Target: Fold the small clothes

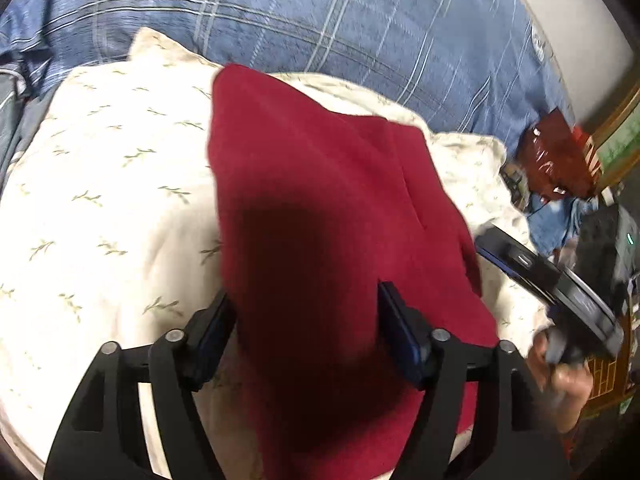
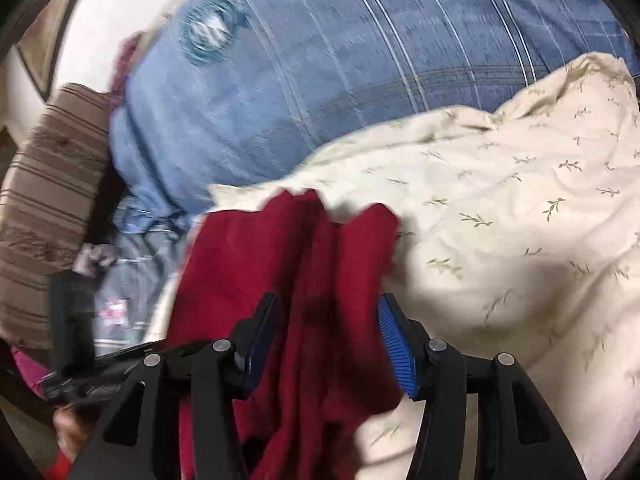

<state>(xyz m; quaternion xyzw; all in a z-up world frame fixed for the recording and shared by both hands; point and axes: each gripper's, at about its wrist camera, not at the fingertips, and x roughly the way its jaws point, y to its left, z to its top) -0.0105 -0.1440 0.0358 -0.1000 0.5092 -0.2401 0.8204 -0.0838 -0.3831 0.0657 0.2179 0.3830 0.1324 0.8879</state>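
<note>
A dark red cloth [image 1: 320, 208] lies spread on a cream leaf-print bedcover [image 1: 100, 200]. My left gripper [image 1: 306, 300] is open, its jaws wide apart on either side of the cloth's near part. In the right wrist view the same red cloth [image 2: 320, 248] lies bunched in folds on the cream cover [image 2: 500, 220]. My right gripper [image 2: 326, 308] is open, its fingers straddling the cloth. The right gripper also shows blurred at the right edge of the left wrist view [image 1: 560, 280].
A blue plaid quilt [image 1: 320, 12] lies behind the cream cover, also in the right wrist view [image 2: 320, 60]. A brown striped cushion [image 2: 44, 180] sits at the left. Red-brown items [image 1: 556, 156] and a framed edge [image 1: 616, 128] lie at the far right.
</note>
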